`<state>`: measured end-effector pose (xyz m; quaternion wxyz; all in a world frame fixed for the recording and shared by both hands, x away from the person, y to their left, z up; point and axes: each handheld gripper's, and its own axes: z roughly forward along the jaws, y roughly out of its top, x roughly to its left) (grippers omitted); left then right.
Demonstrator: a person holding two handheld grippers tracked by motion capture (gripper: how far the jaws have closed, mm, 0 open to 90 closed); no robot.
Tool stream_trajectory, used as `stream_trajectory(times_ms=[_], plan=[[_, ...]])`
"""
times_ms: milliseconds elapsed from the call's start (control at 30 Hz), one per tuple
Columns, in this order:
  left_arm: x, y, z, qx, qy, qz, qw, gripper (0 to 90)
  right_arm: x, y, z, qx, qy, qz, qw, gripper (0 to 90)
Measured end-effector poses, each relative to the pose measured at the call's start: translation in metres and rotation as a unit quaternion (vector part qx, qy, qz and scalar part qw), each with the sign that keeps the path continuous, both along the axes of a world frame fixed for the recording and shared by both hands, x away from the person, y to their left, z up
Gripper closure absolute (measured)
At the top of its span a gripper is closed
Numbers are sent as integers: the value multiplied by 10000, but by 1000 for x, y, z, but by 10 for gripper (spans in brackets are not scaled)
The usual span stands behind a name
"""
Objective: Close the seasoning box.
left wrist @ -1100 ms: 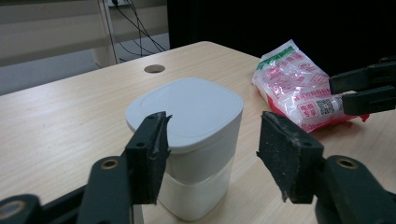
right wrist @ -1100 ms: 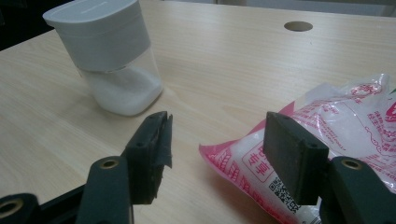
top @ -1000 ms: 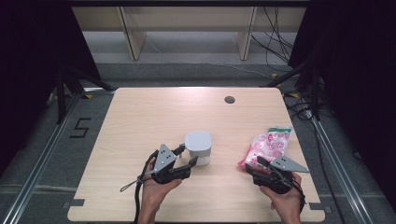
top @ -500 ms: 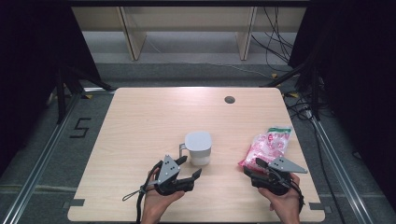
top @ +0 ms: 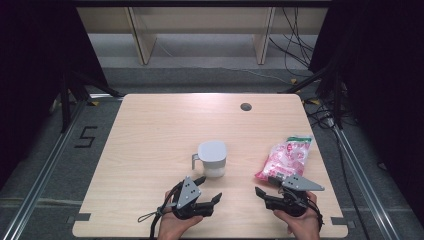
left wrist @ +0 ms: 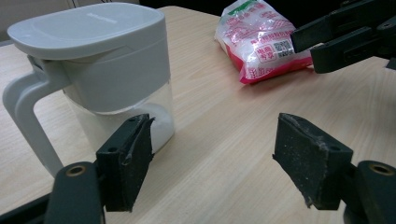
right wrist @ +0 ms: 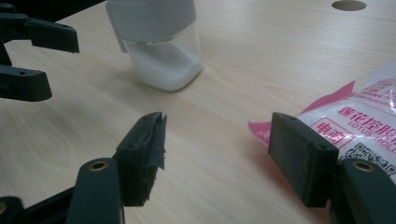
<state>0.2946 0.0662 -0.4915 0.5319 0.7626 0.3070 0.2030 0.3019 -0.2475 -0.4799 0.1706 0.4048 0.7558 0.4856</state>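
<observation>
left gripper [top: 209, 191] fingers [left wrist: 125, 161] have just been spreading apart, nothing between them, sitting just near of the white lidded jug [top: 212, 159], probably letting it stand free on the table [top: 150, 140]. right gripper [top: 263, 192] fingers [right wrist: 140, 156] have also been easing wider, gaping with nothing clamped, right finger beside the near corner of the pink bag [top: 286, 156], looks lined up for a grab. jug mid-table, bag to its right.

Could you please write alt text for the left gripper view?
A lidded grey jug holding white powder stands on the wooden table, beyond the open, empty left gripper. Farther back lies a pink packet.
</observation>
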Motion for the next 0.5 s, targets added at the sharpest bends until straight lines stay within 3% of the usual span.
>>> stream_trajectory(times_ms=[33, 67, 100, 133, 233, 300, 333, 367, 500], plan=[[-1, -1, -2, -10, -3, 20, 10000, 271, -3, 0, 1, 11, 114, -4, 9999, 362], [-1, -1, -2, 147, -84, 14, 9999, 269, -3, -1, 0, -92, 89, 38, 9999, 360], [-3, -2, -4, 182, -66, 29, 9998, 265, -5, 1, 0, -5, 80, 19, 10000, 359], [-4, -3, -5, 200, -62, 20, 9998, 265, -4, -1, 0, -127, 24, 105, 9999, 359], [-8, -4, -10, 245, -26, -8, 9997, 262, -9, -1, -1, -154, 121, 131, 9997, 354], [-10, -4, -13, 207, 36, -11, 9998, 261, -12, 1, -2, -136, 241, 111, 9996, 352], [-11, -5, -15, 164, 29, 3, 9999, 262, -12, 0, -3, -251, 130, 166, 9995, 350], [-12, -4, -15, 251, 39, 9, 9997, 262, -13, 0, -3, -292, 180, 185, 9992, 347], [-14, -3, -20, 207, 173, 2, 9996, 260, -23, 4, -4, -313, 270, 241, 9989, 347]])
